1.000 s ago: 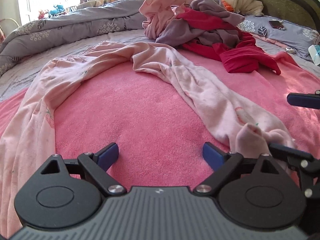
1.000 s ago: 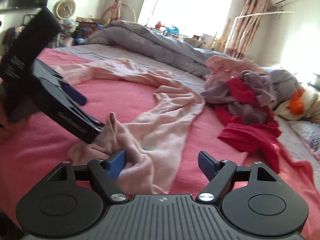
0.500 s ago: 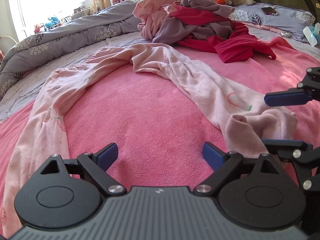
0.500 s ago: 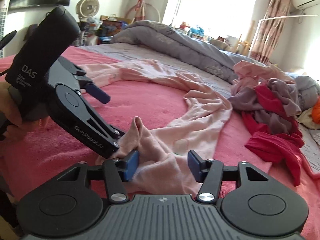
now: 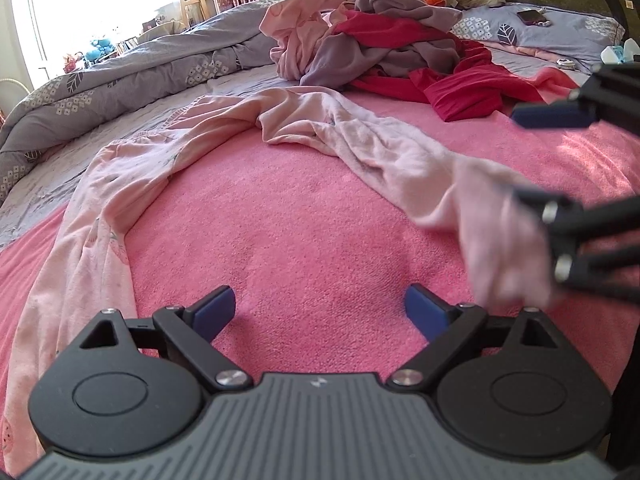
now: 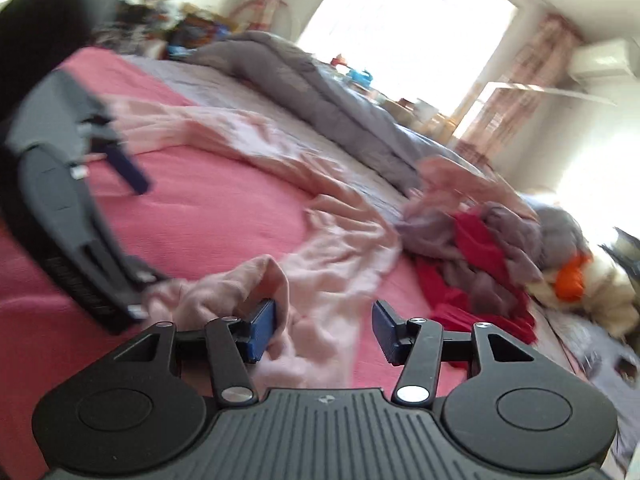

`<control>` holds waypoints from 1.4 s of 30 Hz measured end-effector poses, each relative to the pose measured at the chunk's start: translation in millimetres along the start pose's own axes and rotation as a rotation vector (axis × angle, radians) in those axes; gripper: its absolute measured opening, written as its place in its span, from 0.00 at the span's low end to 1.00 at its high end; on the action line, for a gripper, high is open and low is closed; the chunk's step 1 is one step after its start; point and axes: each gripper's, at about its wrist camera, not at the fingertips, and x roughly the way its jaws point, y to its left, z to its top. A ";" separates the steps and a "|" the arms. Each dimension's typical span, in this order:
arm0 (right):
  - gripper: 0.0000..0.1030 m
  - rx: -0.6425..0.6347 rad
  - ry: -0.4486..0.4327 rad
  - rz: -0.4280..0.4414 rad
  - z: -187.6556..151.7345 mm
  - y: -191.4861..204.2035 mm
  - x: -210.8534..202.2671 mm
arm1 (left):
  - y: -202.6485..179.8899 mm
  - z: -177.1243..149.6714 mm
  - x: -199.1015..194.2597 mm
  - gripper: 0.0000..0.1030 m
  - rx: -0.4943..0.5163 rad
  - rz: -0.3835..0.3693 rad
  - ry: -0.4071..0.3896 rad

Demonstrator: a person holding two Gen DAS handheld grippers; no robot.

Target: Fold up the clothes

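While the pink blanket (image 5: 320, 248) is covering most of the bed, a long pale pink garment (image 5: 360, 140) is lying across it in a loose arc, one end trailing toward the grey quilt (image 5: 120, 80), the other bunching just beside both tools; a heap of red and mauve clothes (image 5: 400, 48) is sitting well apart behind it. The garment is looking light, limp and clingy, so I am judging it will sag and twist unless taken at the cuff or hem edge, both corners pinched. The left gripper (image 5: 320, 308) is hovering with fingers wide over bare blanket, holding nothing. The right gripper (image 6: 324, 328) is standing about half spread and opening slightly, the bunched end lying between its fingers against the left pad, the right pad clear of it. Compared with a second ago, the right fingers are standing narrower and the cloth end is sitting deeper between them; the left fingers are looking unchanged.
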 end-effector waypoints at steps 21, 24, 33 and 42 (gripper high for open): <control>0.10 0.166 0.045 0.263 -8.9 -10.5 -20.6 | -27.1 16.0 -10.7 0.92 0.189 -0.033 -0.068; 0.10 0.170 0.060 0.285 -2.4 -10.9 -10.4 | -26.2 13.2 -1.0 0.92 0.167 -0.045 -0.049; 0.06 0.021 0.031 0.090 -1.9 10.9 -5.0 | -16.6 7.3 6.2 0.92 0.076 -0.082 -0.042; 0.06 0.019 -0.045 -0.152 -7.1 -47.8 -30.9 | -14.6 11.9 3.1 0.93 0.061 -0.081 -0.054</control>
